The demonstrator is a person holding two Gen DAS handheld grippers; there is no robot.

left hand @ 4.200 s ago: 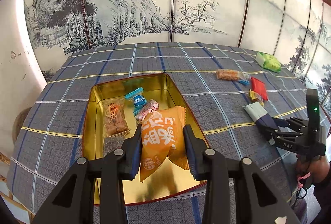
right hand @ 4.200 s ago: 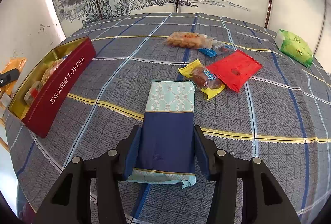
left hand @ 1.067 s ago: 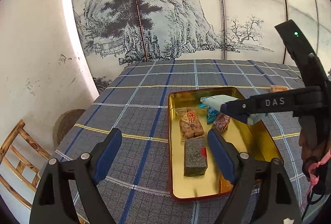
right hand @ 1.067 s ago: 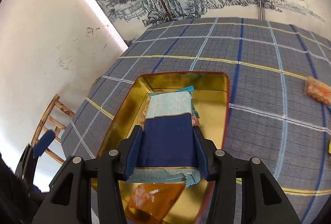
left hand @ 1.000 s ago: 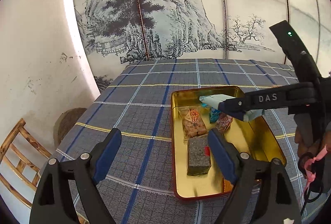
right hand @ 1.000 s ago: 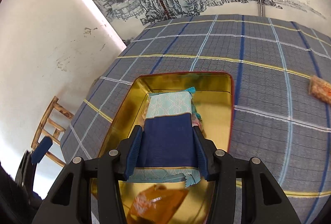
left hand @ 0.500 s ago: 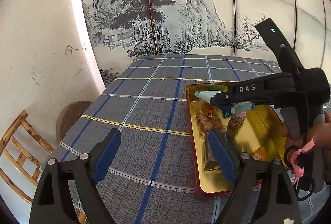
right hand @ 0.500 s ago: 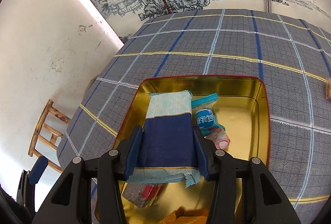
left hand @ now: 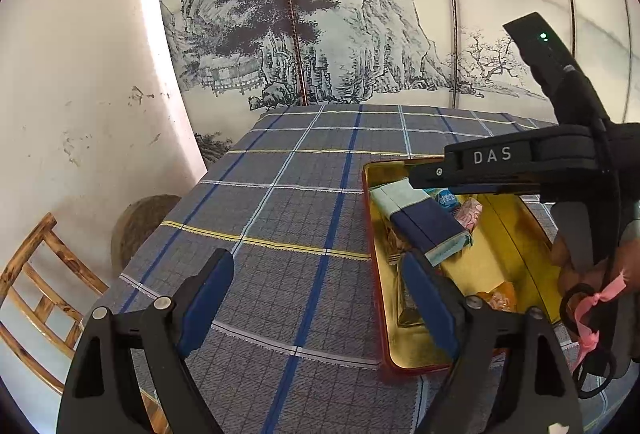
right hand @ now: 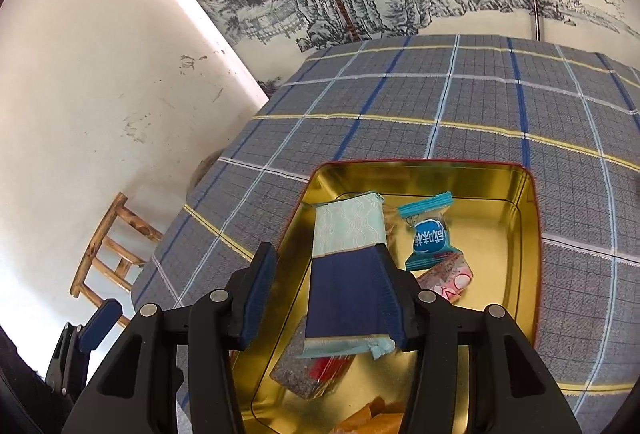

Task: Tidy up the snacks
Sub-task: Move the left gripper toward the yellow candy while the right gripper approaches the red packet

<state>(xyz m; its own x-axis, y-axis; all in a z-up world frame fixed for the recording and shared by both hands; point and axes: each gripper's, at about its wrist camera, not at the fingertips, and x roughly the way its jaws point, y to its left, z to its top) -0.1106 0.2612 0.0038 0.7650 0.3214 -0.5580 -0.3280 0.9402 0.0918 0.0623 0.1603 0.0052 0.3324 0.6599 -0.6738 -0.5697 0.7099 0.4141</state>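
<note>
Snack packet (right hand: 346,290), navy with a mint end, sits inside the gold tin (right hand: 420,177). In the right wrist view its long axis runs along the right gripper (right hand: 324,266), mint end toward the tin's far wall. The gripper is released: one pad touches the packet's edge and the other stands clear. A blue candy (right hand: 428,238) lies beside the packet in the tin.

The left wrist view adds a wooden chair (left hand: 36,274) and a painted screen (left hand: 320,33) beyond the tin. The left gripper (left hand: 316,260) hangs slack and empty over the plaid tablecloth (left hand: 280,218), beside the tin. Here the packet slants across the tin's near wall.
</note>
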